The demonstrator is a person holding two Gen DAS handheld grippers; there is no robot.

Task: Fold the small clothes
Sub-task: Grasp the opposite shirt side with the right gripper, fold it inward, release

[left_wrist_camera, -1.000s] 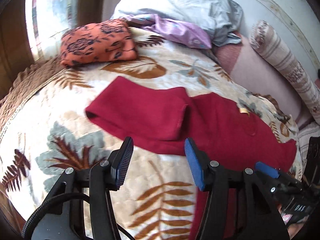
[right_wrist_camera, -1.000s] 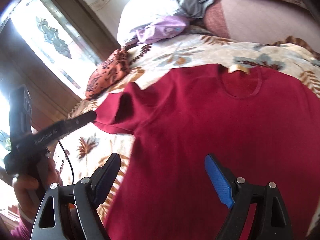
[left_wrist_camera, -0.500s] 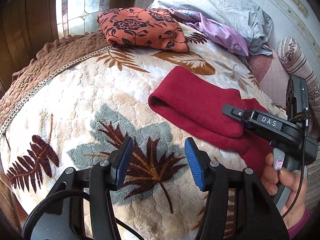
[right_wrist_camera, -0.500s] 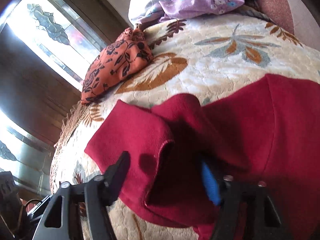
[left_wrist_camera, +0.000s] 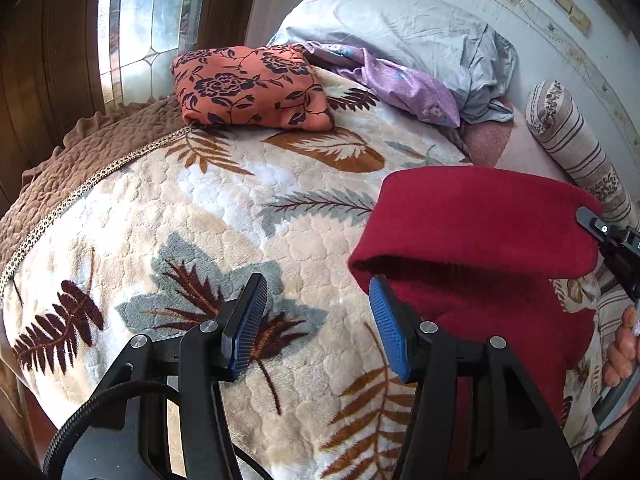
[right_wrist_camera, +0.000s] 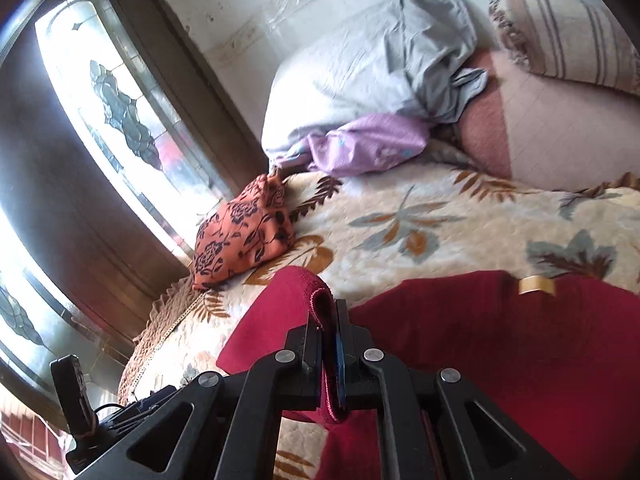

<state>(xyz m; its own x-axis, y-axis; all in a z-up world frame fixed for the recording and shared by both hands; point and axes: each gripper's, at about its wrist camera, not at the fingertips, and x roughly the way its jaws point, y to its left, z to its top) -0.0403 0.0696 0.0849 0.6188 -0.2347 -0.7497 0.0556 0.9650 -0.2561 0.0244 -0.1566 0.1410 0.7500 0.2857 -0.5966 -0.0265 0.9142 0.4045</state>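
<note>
Two grippers here: right gripper [right_wrist_camera: 329, 344] pinched tight on the fuzzy red shirt's [left_wrist_camera: 480, 240] hemmed sleeve [right_wrist_camera: 320, 300], left gripper [left_wrist_camera: 316, 320] spread wide over the plush leaf-print blanket [left_wrist_camera: 200, 220], lower center.

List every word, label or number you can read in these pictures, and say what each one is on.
No text is readable in either view.
The tan neck label on the red shirt shows no legible print.
The right hand-held gripper, at the edge of the left view, shows no lettering from this angle.
</note>
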